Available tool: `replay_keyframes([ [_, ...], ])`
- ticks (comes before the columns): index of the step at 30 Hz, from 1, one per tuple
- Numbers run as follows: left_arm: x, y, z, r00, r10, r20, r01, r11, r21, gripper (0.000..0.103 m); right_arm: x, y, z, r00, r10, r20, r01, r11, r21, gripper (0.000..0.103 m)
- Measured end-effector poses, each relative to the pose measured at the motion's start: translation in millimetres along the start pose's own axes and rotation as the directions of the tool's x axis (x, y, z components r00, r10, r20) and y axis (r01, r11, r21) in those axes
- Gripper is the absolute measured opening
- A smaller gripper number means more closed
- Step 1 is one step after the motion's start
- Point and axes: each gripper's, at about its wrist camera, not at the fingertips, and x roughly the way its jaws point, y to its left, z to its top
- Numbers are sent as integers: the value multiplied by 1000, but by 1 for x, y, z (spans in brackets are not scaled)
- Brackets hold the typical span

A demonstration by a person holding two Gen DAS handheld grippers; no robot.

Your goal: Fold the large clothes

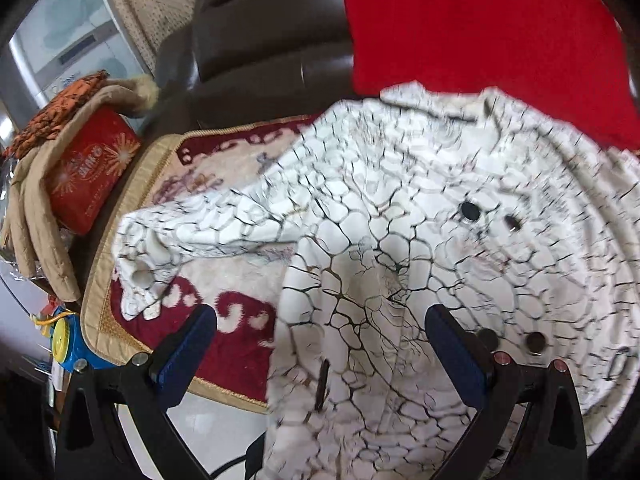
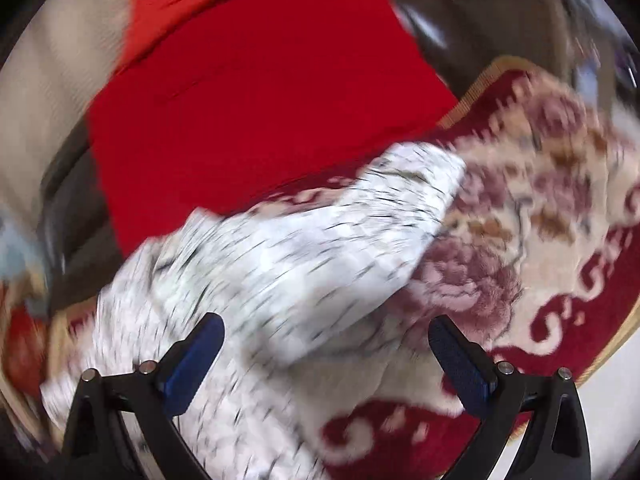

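A white garment (image 1: 420,240) with a black crackle print and dark buttons lies spread over a patterned sofa cover (image 1: 224,168), one sleeve (image 1: 192,232) stretched to the left. My left gripper (image 1: 320,328) hangs open just above the garment's front hem, its blue pads on either side of a fold. In the blurred right wrist view the same garment (image 2: 280,280) lies across the red and cream sofa cover (image 2: 540,208). My right gripper (image 2: 326,340) is open above the cloth with nothing between its fingers.
A red cloth (image 1: 480,32) lies behind the garment against the dark leather sofa back (image 1: 256,40); it shows as a red cloth (image 2: 260,100) in the right view too. At the left stand a red box (image 1: 92,172), beige quilted cloth (image 1: 36,216) and a blue and yellow toy (image 1: 66,340).
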Motion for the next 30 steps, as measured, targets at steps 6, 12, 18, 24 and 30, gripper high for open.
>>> replay_keyframes([
  [6,39,-22,4,997,27,-72,-23,998,56,103,67,-78,44,1000,26,-12,-23,969,246,103],
  [12,49,-29,10,997,32,-72,-27,997,66,103,123,-122,77,996,84,-9,-73,914,399,98],
  [18,36,-23,25,1000,14,-10,-14,1000,26,103,157,-122,106,997,76,34,-83,912,402,89],
  [24,14,-12,34,998,-20,53,20,1000,-12,103,172,-99,118,999,54,-5,-50,943,328,23],
  [30,-3,7,31,994,-62,88,68,996,-62,103,121,-57,118,988,109,106,-130,968,217,13],
])
